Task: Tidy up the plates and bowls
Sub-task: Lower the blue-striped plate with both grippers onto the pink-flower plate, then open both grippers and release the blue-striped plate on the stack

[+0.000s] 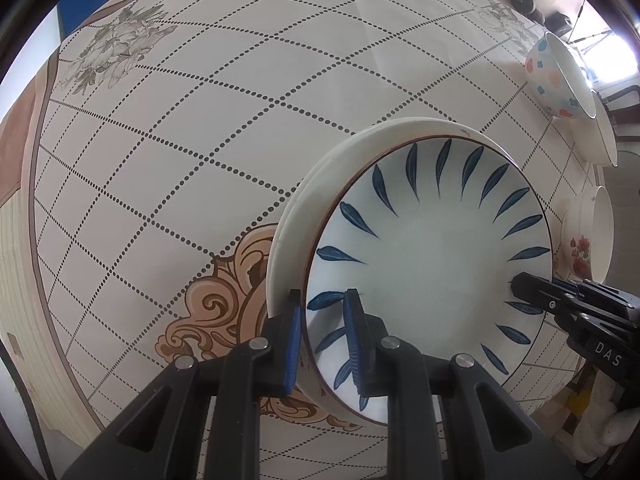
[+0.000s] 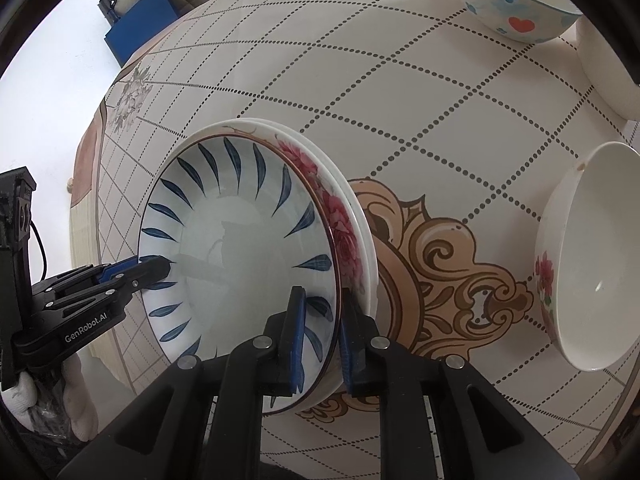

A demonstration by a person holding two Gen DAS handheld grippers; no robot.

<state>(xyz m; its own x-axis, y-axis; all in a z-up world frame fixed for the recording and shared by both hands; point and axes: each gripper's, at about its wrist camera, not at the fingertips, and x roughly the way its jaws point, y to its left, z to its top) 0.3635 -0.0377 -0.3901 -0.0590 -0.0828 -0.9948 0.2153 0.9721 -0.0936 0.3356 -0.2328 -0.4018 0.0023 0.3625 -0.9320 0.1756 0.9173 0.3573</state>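
A blue-leaf plate (image 1: 432,256) (image 2: 240,248) lies on top of a stack, over a red-flower plate (image 2: 340,216) and a white plate (image 1: 320,184) (image 2: 366,232). My left gripper (image 1: 324,296) is shut on its rim from above, one pad inside and one outside. On the opposite rim my right gripper (image 2: 322,296) is shut the same way. Each gripper also shows in the other's view: the right gripper (image 1: 520,284) at the plate's right edge, the left gripper (image 2: 160,268) at its left edge.
The stack sits on a table under a cream cloth (image 1: 200,120) with dotted diamonds. To the right stand a spotted bowl (image 1: 554,76) (image 2: 516,0), a white dish (image 1: 604,136) and a white bowl with red flowers (image 1: 584,248) (image 2: 592,256). A gloved hand (image 2: 24,392) holds the left gripper.
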